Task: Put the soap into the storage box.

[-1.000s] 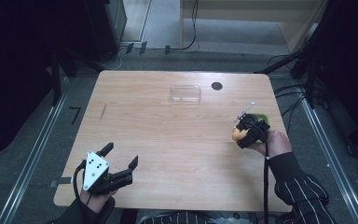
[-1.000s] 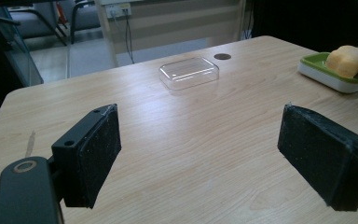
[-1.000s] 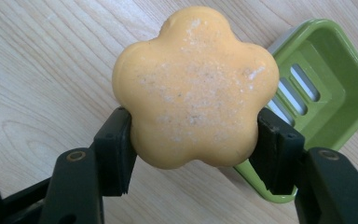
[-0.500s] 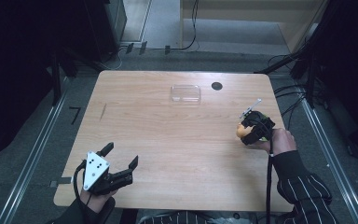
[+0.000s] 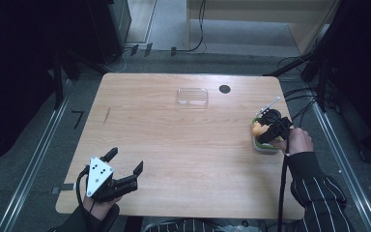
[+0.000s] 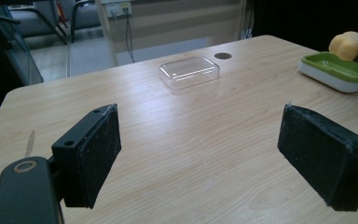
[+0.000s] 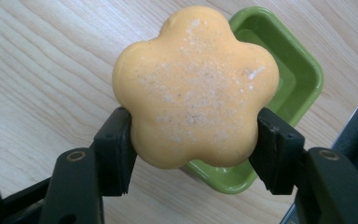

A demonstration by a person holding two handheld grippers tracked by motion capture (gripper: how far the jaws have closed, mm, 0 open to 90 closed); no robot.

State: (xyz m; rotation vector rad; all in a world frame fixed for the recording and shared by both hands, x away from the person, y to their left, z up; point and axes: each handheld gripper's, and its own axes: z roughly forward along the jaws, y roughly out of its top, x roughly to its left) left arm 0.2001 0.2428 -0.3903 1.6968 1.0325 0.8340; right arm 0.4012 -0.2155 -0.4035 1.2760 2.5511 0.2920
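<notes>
A flower-shaped orange soap is pinched between the two black jaws of the right gripper; contact is seen on both of its sides in the right gripper view. The soap is held above a green dish, partly over the dish and partly over the bare wood beside it. No contact between soap and dish can be confirmed. In the high view the right gripper is located near the right edge of the desk, with the soap at its left side and the dish beneath; a white base is seen under the green part. A striped sleeve is seen behind the right hand.

The left gripper is held at the near left corner of the desk, its jaws spread wide with nothing between them. In the left gripper view the padded jaws are seen well apart over bare wood.

A clear plastic lid lies toward the far edge of the desk, just beside a dark round hole. Lid and dish are well apart.
</notes>
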